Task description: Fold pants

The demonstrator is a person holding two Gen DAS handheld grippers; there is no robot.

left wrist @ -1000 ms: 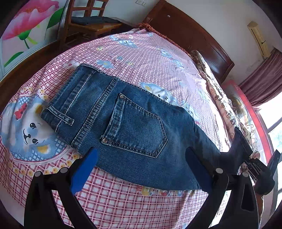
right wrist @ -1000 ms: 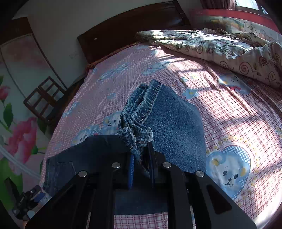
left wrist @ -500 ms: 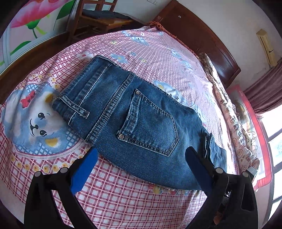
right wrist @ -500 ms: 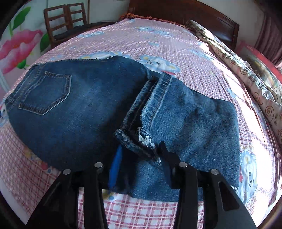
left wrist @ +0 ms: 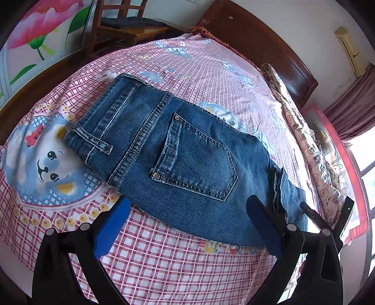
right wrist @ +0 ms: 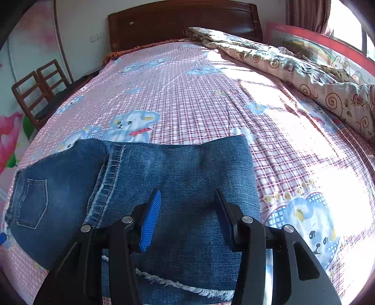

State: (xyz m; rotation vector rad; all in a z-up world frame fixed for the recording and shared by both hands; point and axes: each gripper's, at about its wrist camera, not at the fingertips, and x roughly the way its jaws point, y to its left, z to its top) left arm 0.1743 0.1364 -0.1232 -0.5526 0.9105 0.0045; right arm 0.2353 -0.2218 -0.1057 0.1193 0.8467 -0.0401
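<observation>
A: Start nearest. How do your fingers stand?

B: Your right gripper [right wrist: 187, 218] sits at lower centre of its frame, fingers spread, nothing between the blue pads [right wrist: 151, 220]. It hangs over the folded denim. Your left gripper [left wrist: 187, 225] is at the bottom of its frame, fingers spread wide and holding nothing, over the checked sheet [left wrist: 164, 258] at the near hem.

A: And the pants?

B: The jeans [left wrist: 187, 159] lie flat mid-frame on the bed, back pocket [left wrist: 196, 162] up and waistband [left wrist: 93, 140] toward the left. In the right view the leg section [right wrist: 187, 169] is doubled over the seat, frayed hem [right wrist: 178, 285] at the bottom edge.

A: Farther back?

B: A rumpled quilt [right wrist: 293, 63] upper right, a dark headboard [right wrist: 182, 21] top centre, a wooden chair [right wrist: 37, 84] far left.
</observation>
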